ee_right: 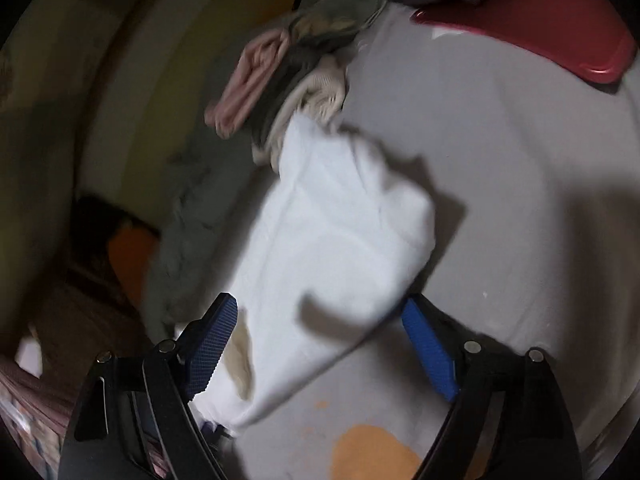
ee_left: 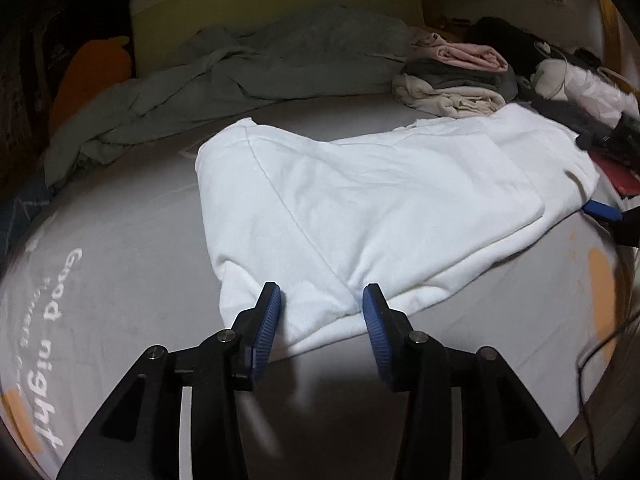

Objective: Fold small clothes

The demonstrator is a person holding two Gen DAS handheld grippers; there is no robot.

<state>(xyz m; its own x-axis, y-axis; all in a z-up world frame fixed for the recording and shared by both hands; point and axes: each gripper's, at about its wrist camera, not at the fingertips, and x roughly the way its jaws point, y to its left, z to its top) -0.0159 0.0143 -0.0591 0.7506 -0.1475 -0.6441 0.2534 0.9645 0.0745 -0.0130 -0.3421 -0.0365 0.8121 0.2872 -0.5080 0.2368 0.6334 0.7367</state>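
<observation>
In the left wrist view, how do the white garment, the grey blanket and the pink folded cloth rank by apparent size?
1. White cotton garment, though it lies nearest the camera.
2. Crumpled grey blanket, farther back, so its rank is unsure.
3. Pink folded cloth, clearly smallest.

Bare grey sheet [ee_left: 120,208] left of the white garment [ee_left: 360,208]; folded pile [ee_left: 452,76] crowding its far edge

Right wrist view is motion-blurred throughout. The garment [ee_right: 340,240] shows no readable hems there; its near end is hidden behind the right gripper [ee_right: 320,340]. The red item [ee_right: 560,32] is cut by the frame edge. Print [ee_left: 52,344] on the sheet is partly illegible.
</observation>
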